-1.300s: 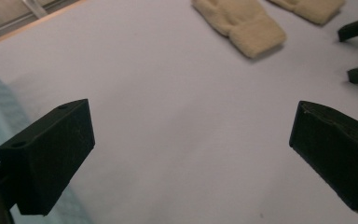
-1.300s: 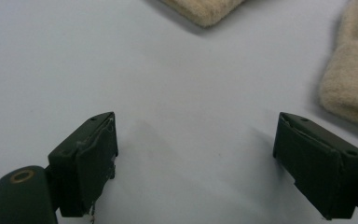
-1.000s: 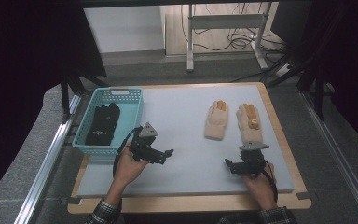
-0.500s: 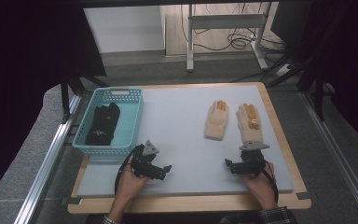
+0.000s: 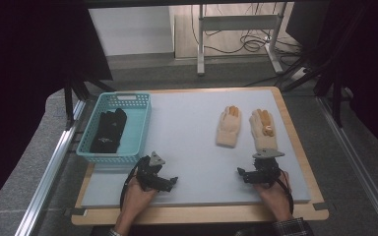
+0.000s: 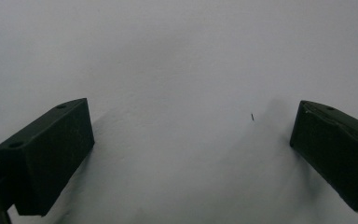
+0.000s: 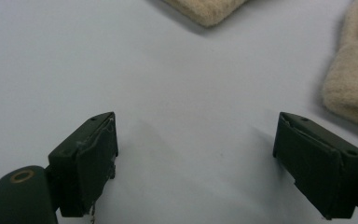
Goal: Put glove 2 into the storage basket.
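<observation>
Right gripper (image 5: 246, 173): jaws spread wide, nothing between them, only bare mat beneath in the right gripper view; it sits low on the grey mat (image 5: 192, 147) near the front edge, the person's right hand (image 5: 274, 189) behind it; its jaws face leftward across the mat in the high view.

Left gripper (image 5: 170, 181): jaws likewise wide apart and empty in the left gripper view, a tiny dark speck (image 6: 252, 116) on the mat between them; held by the left hand (image 5: 135, 194) at the front left of the mat, just beside the near wall of the teal basket (image 5: 86, 142).

Two beige gloves lie flat on the right half of the mat, side by side, not touching as far as can be seen; right-hand glove (image 5: 264, 130) just beyond the right gripper, cuff toward the person, orange-tipped fingers pointing away toward the far edge, long axis running near to far; left-hand glove (image 5: 228, 127) parallel, same orientation, cuff nearest the person.

Both cuffs (image 7: 354, 93) show at the top of the right gripper view, clear of the jaws.

Basket at the left edge, long axis near to far; a dark glove (image 5: 109, 131) lies inside it lengthwise.
</observation>
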Motion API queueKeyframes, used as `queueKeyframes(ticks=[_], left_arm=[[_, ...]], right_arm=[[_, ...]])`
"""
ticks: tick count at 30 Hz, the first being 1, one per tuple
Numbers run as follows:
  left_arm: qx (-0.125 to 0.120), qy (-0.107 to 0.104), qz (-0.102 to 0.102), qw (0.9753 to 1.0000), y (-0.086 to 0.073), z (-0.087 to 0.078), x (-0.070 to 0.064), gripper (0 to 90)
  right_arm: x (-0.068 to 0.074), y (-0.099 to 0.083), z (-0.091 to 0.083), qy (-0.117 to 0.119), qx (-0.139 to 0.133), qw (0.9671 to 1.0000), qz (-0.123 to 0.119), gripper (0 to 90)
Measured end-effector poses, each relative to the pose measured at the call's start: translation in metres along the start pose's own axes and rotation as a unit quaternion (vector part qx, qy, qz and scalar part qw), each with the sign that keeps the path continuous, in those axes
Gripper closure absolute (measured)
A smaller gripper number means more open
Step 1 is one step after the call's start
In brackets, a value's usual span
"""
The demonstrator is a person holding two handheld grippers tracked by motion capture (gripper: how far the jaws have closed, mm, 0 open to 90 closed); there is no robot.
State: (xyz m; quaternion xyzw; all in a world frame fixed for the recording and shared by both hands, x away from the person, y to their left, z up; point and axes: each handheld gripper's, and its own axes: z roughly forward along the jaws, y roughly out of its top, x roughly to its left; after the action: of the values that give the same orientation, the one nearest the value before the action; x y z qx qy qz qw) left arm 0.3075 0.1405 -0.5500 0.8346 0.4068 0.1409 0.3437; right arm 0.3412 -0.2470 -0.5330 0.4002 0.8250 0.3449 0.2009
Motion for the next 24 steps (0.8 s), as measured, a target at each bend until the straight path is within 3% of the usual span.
queueKeyframes(ticks=[7,13,19,24], left_arm=[[-0.002,0.0,0.0,1.0,0.0,0.0,0.0,0.0],[-0.001,0.0,0.002,1.0,0.0,0.0,0.0,0.0],[-0.001,0.0,0.002,1.0,0.0,0.0,0.0,0.0],[-0.002,0.0,0.001,1.0,0.0,0.0,0.0,0.1]], right_arm=[[0.002,0.0,-0.001,-0.007,-0.002,1.0,-0.006,13.7],[-0.001,0.003,0.0,0.007,0.001,0.9999,0.007,17.5],[-0.009,0.025,0.002,0.015,-0.009,0.9998,0.003,20.1],[-0.021,0.051,0.009,0.035,-0.016,0.9992,0.005,29.3]])
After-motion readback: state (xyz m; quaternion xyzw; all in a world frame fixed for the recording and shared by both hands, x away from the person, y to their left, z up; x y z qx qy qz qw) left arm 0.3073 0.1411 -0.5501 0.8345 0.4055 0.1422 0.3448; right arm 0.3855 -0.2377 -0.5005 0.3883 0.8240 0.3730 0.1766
